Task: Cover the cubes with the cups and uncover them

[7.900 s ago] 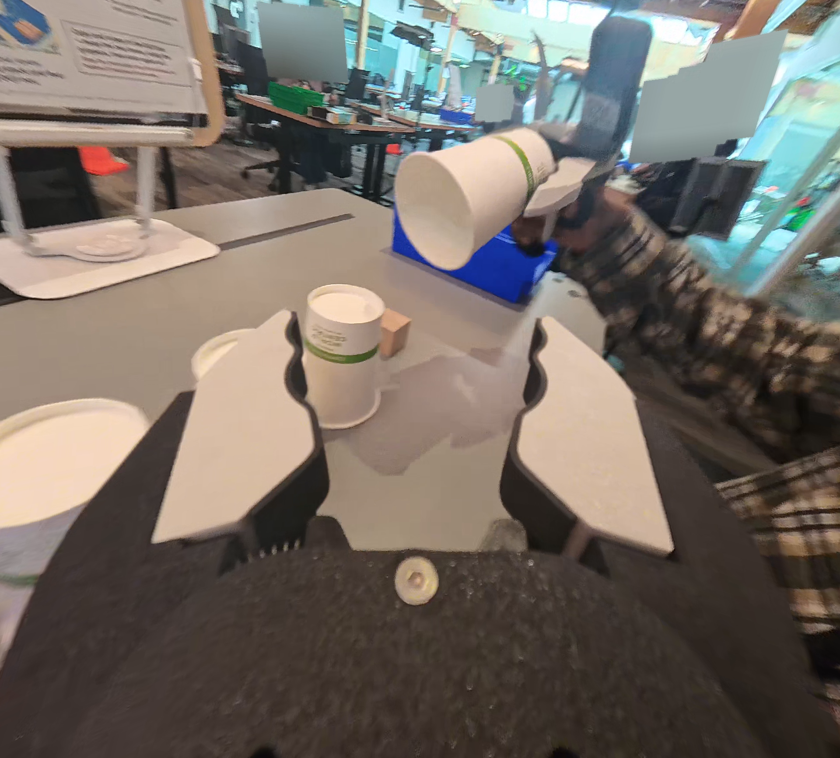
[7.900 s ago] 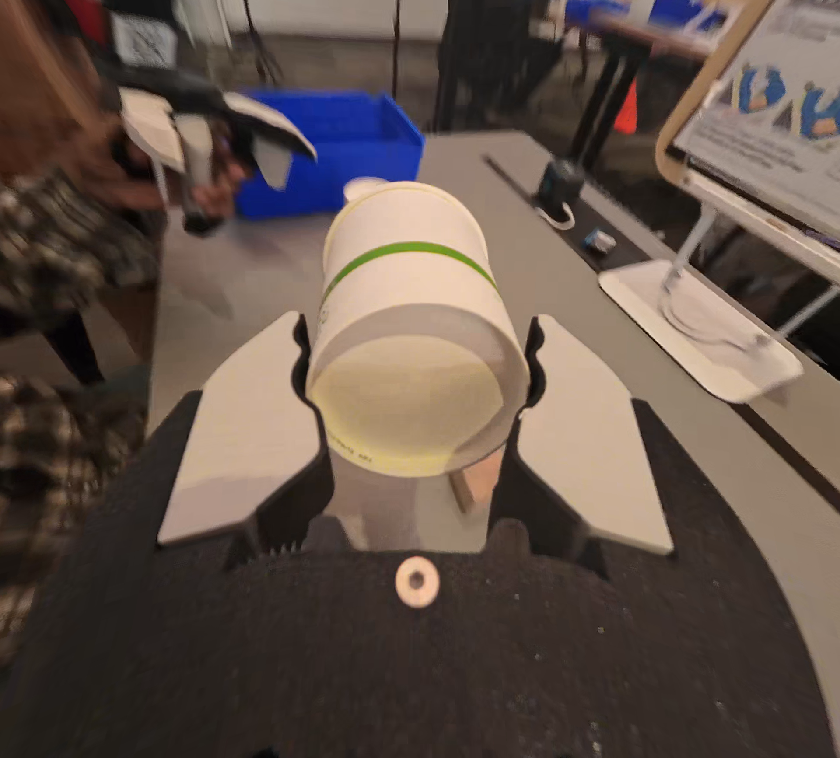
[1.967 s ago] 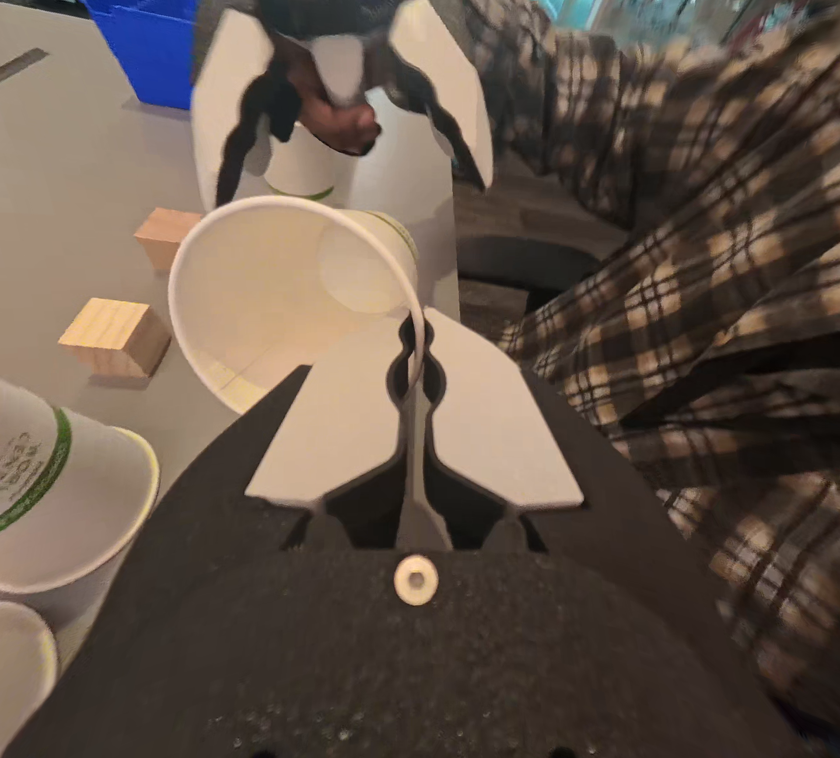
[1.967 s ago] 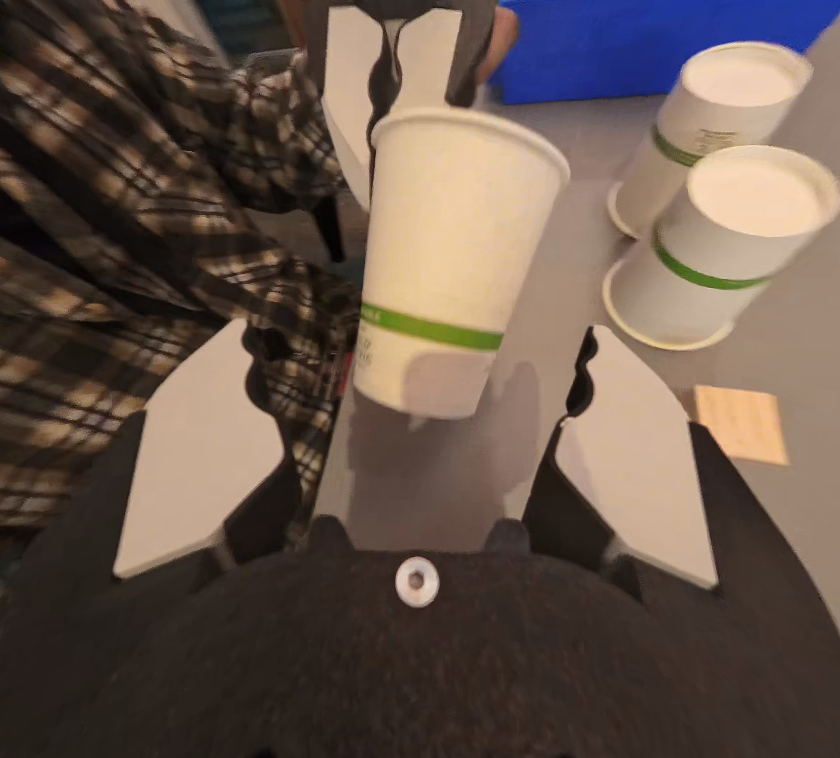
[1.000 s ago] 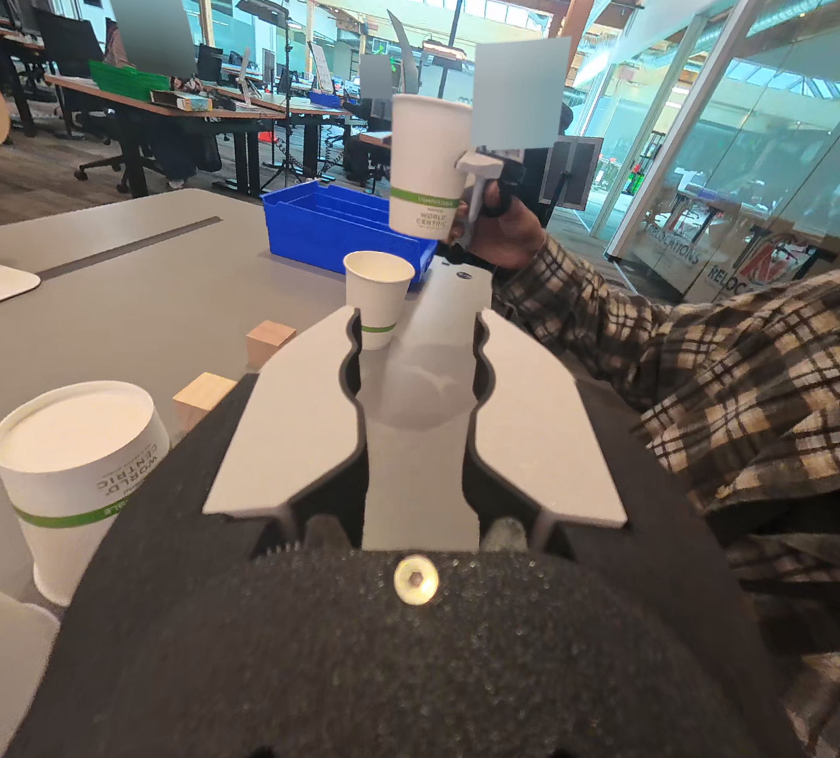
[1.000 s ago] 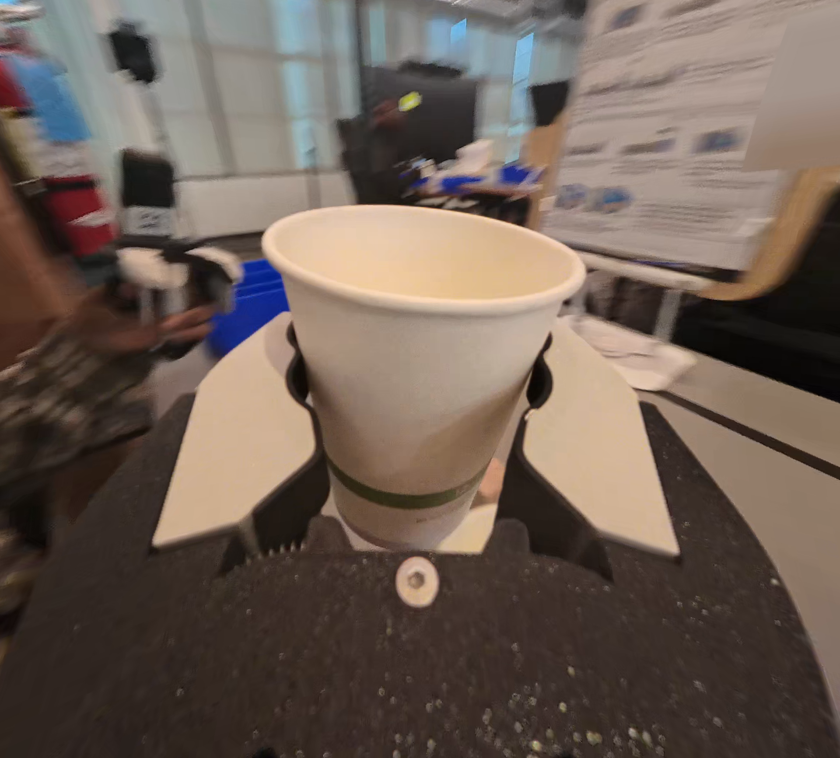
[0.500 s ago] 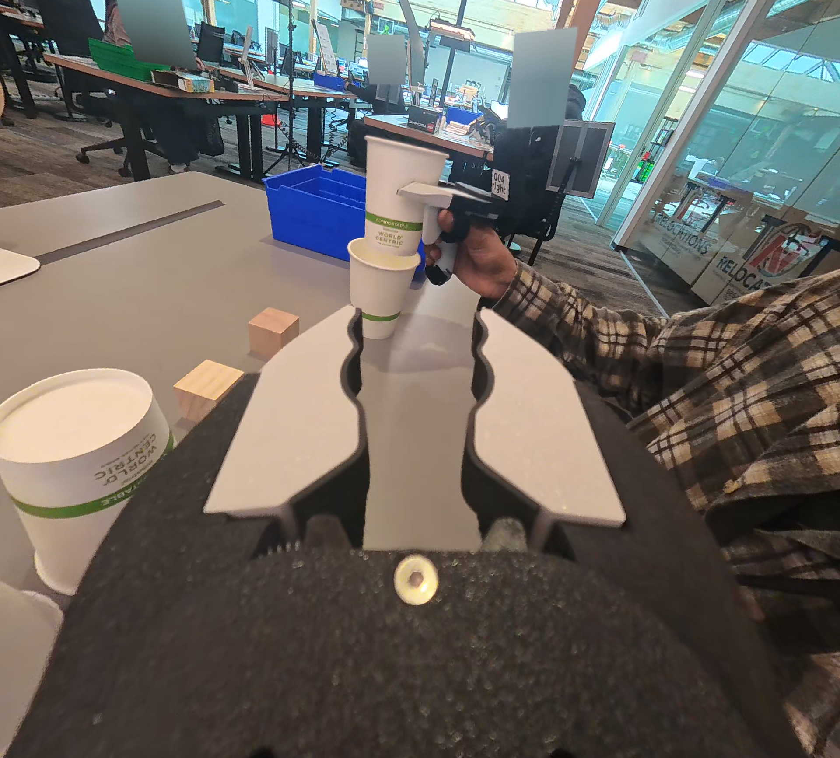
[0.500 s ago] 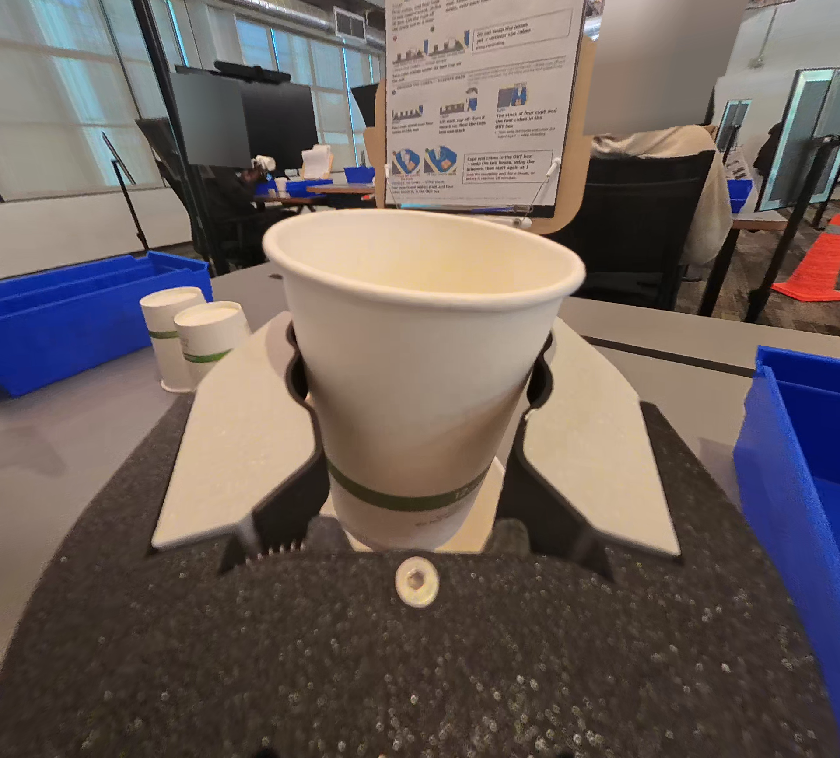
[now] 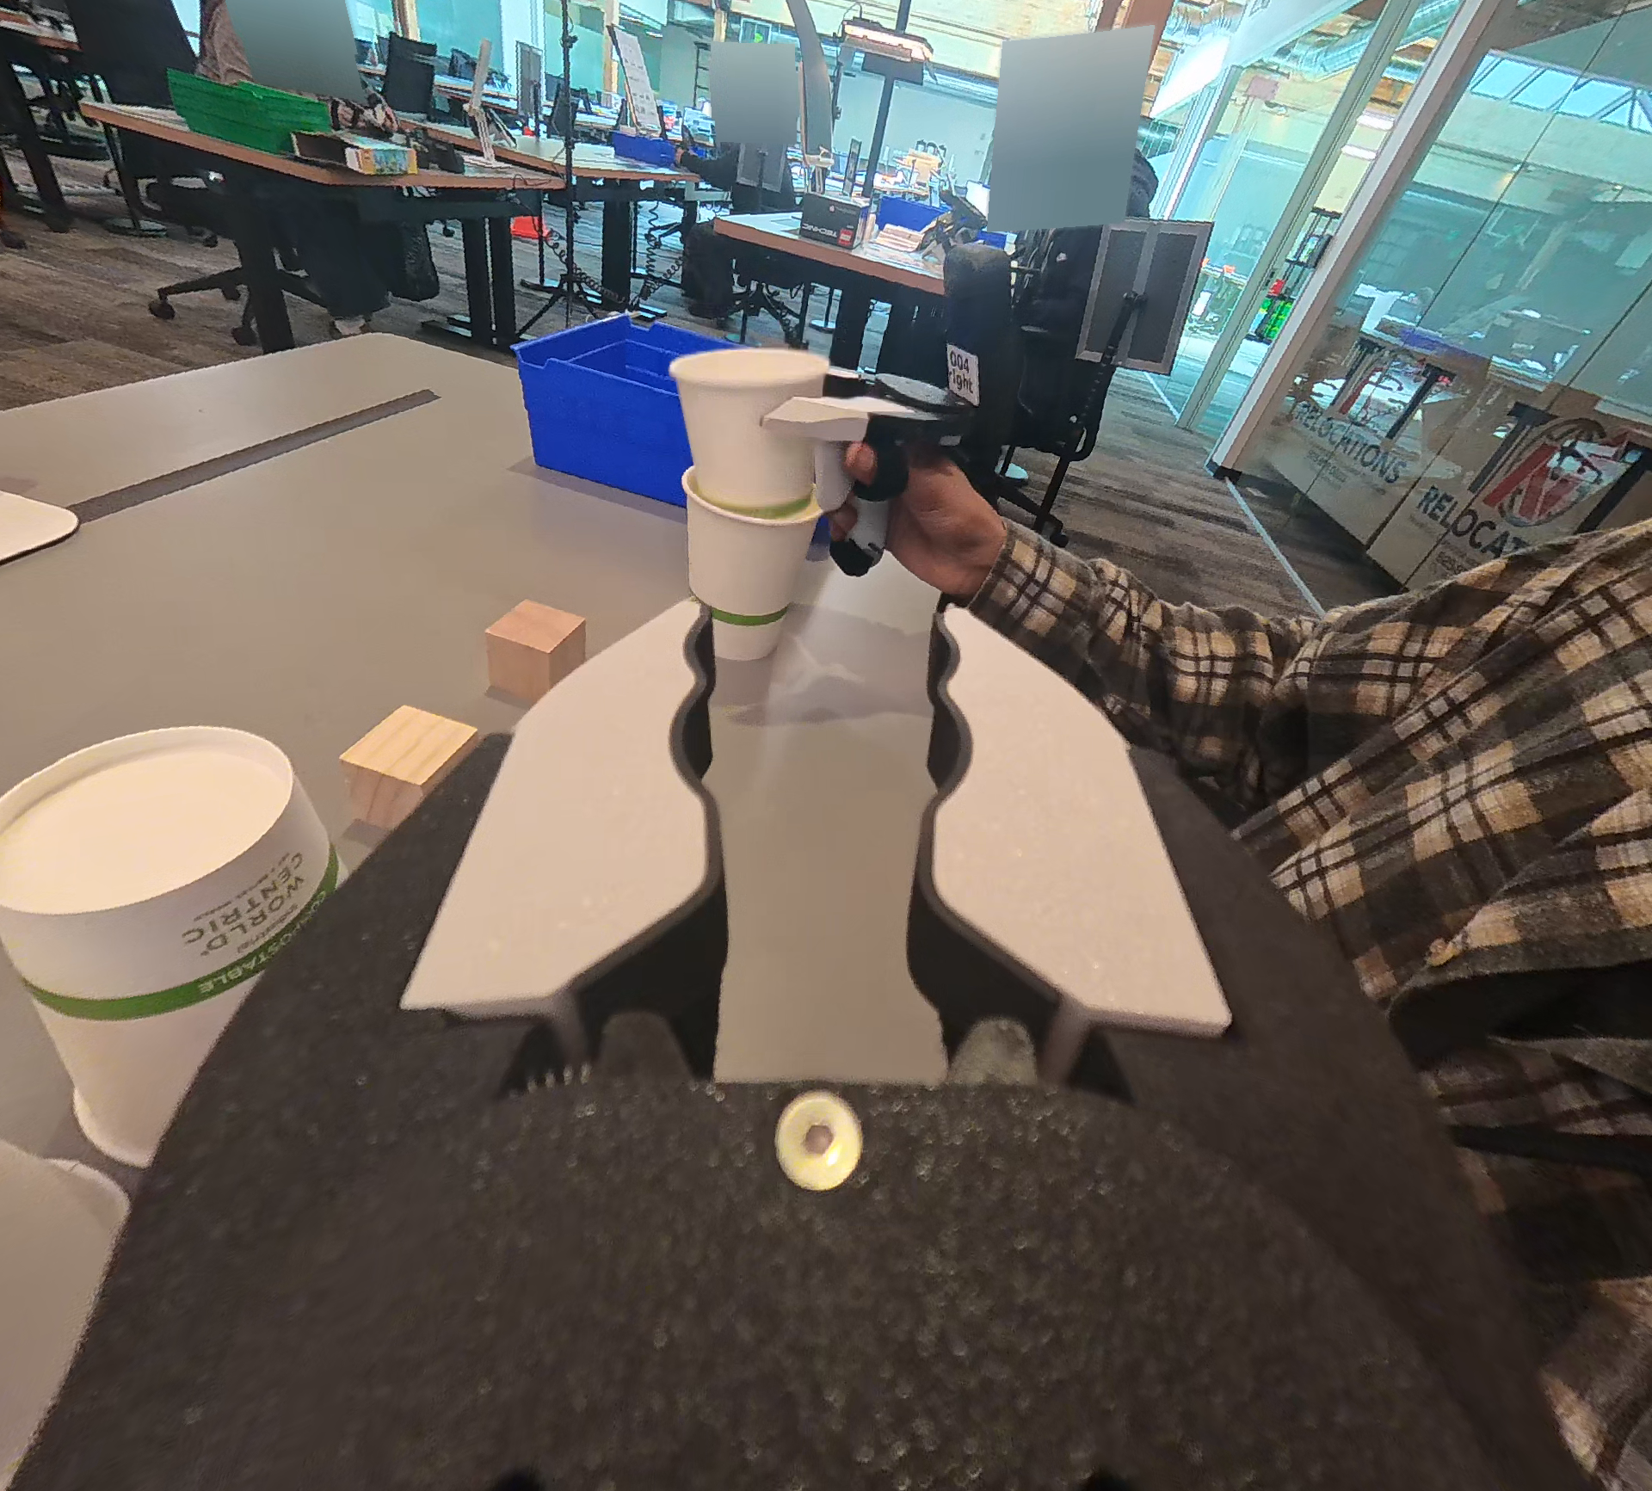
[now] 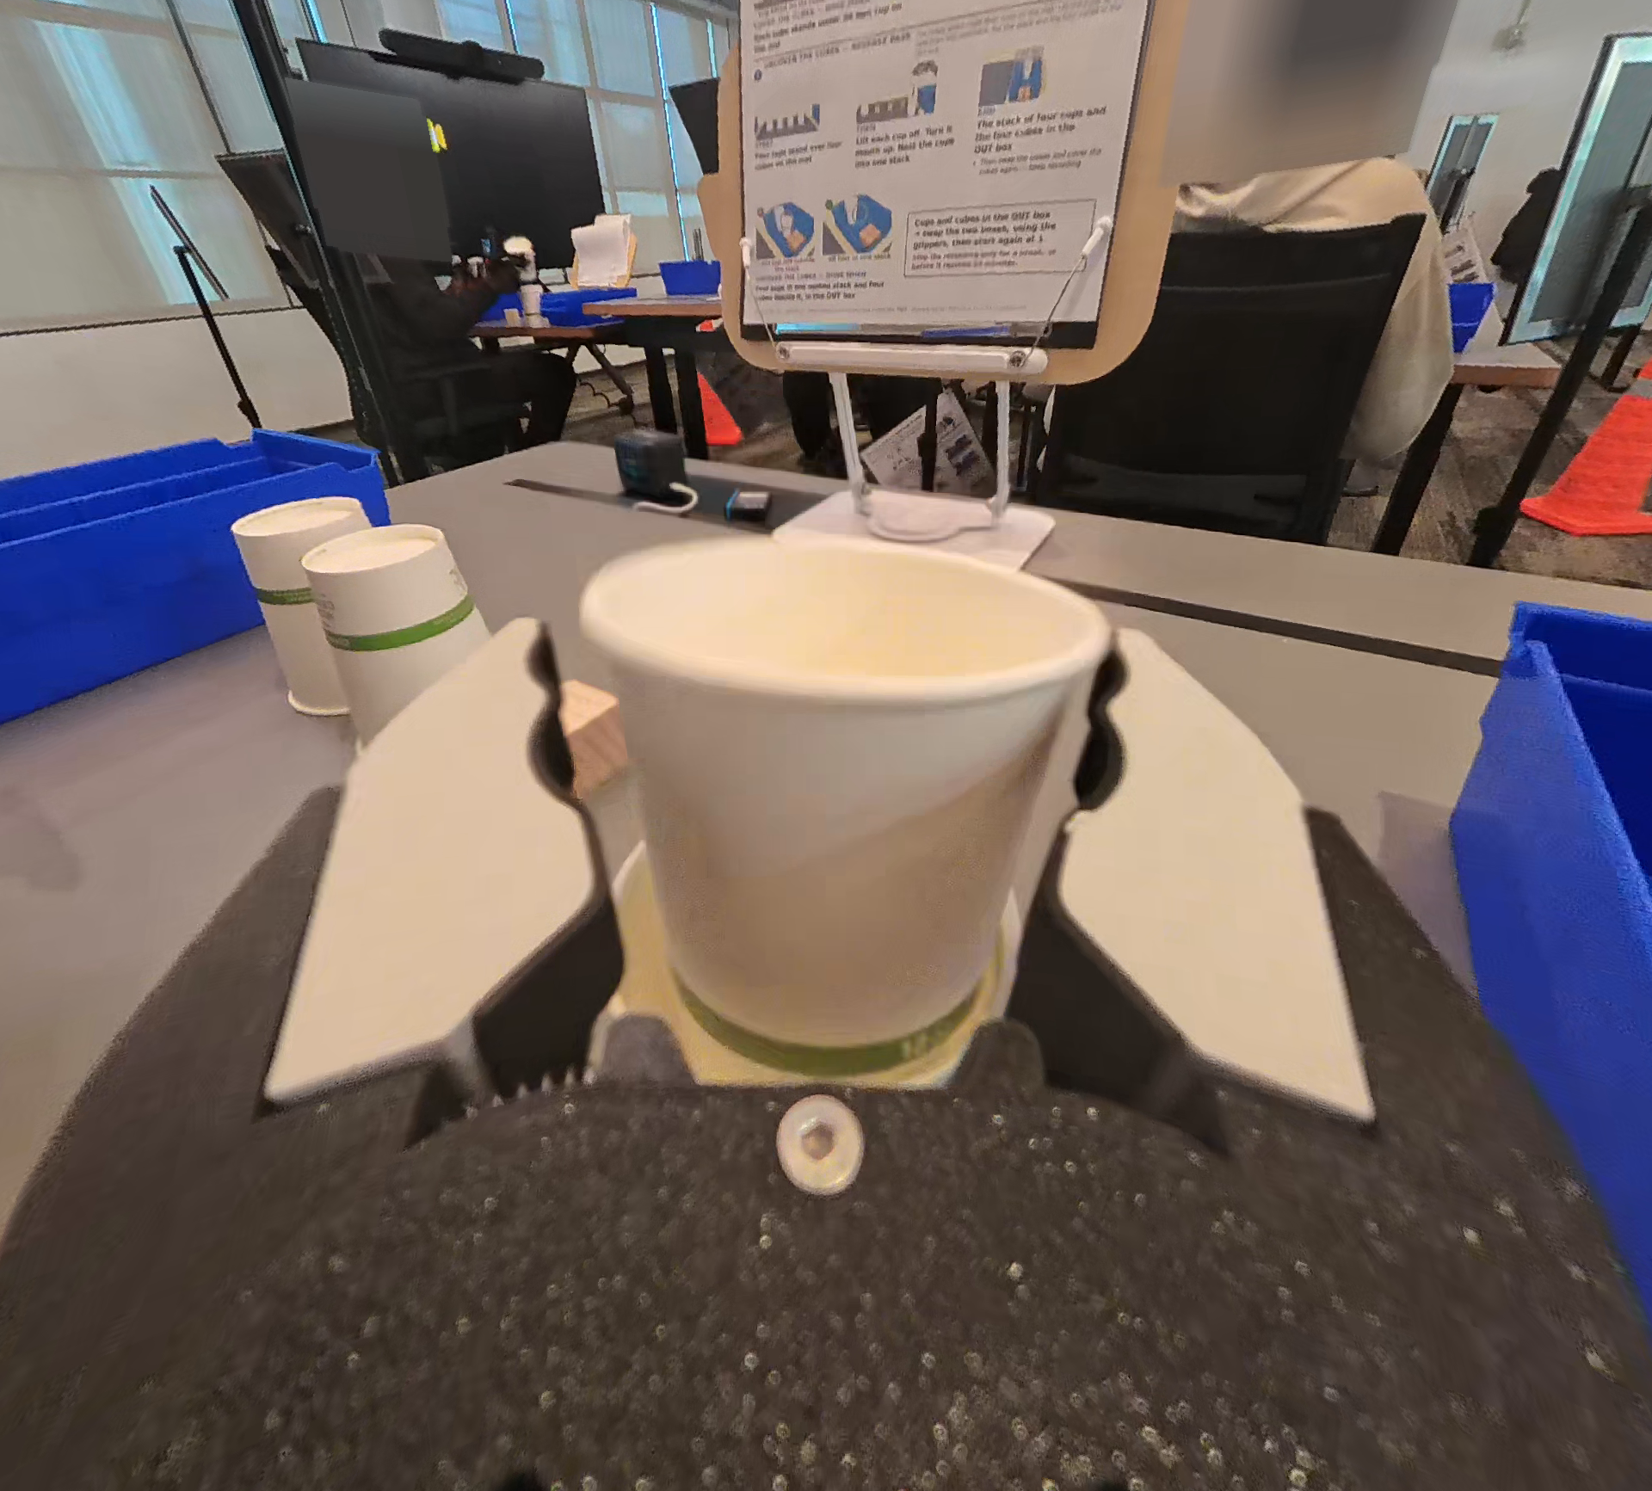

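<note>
Worktop [image 9: 268,554]: grey, near edge
Cup [image 10: 840,778]: I judge thin, crushable; right gripper [image 10: 827,742] clasps mid-wall, nested
Left gripper [image 9: 818,733]: parted, empty

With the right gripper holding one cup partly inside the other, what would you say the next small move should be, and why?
Probably ease the held cup straight down a little further, then open the right gripper. The cup sits only partly nested in the lower cup, with much of its wall above that rim, and the gripper is shut on it.
</note>
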